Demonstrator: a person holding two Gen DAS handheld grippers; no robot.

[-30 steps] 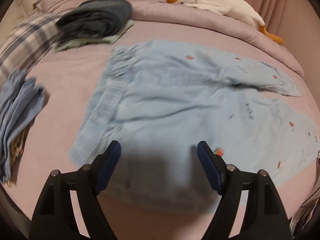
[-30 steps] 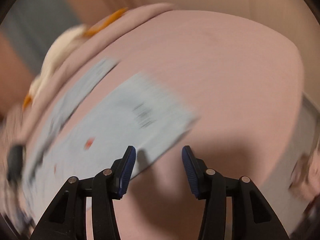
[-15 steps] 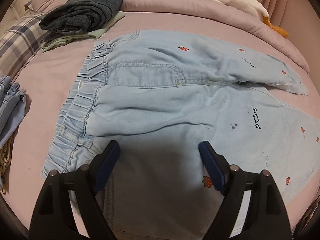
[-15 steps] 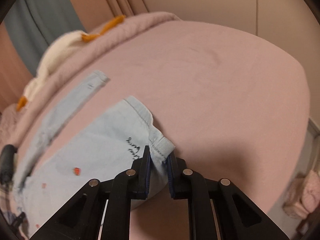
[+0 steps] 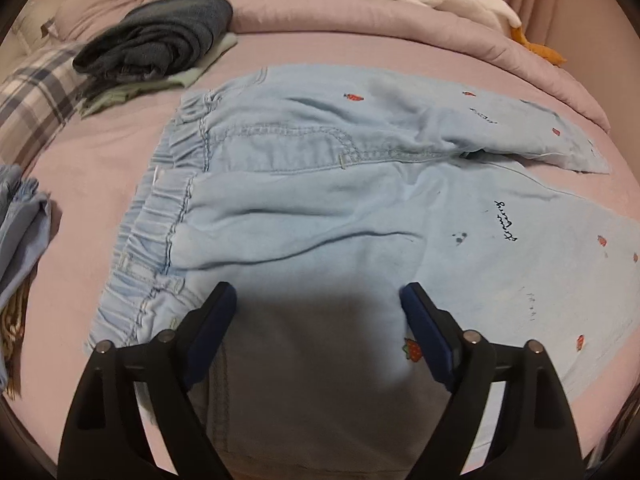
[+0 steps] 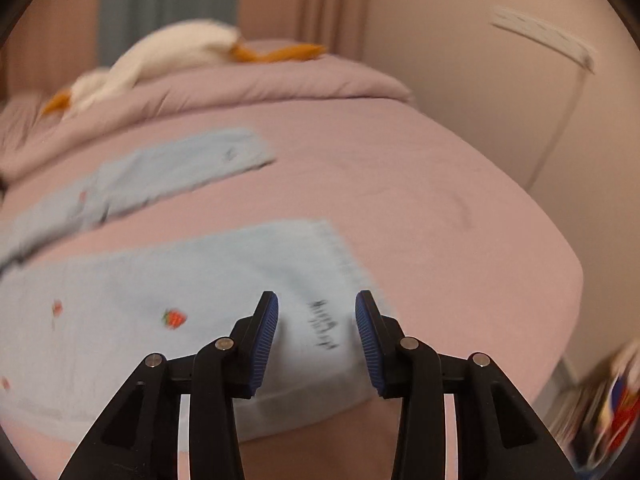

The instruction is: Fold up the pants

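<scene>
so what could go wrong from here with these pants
1. Both grippers are off the cloth: the left gripper hovers wide, opening, over the seat of the pants, and the right gripper is opening above the near leg's hem with nothing pinched. A grab from here may catch only the top layer.
2. The far leg lies splayed and creased near the crotch, so a fold could lock in wrinkles.
3. The hem sits close to the bed edge and could slip off.

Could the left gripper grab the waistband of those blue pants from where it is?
Probably yes. The left gripper, jaws opening and empty, hangs over the pants; their waistband lies just beside it on the bed, uncovered.
</scene>
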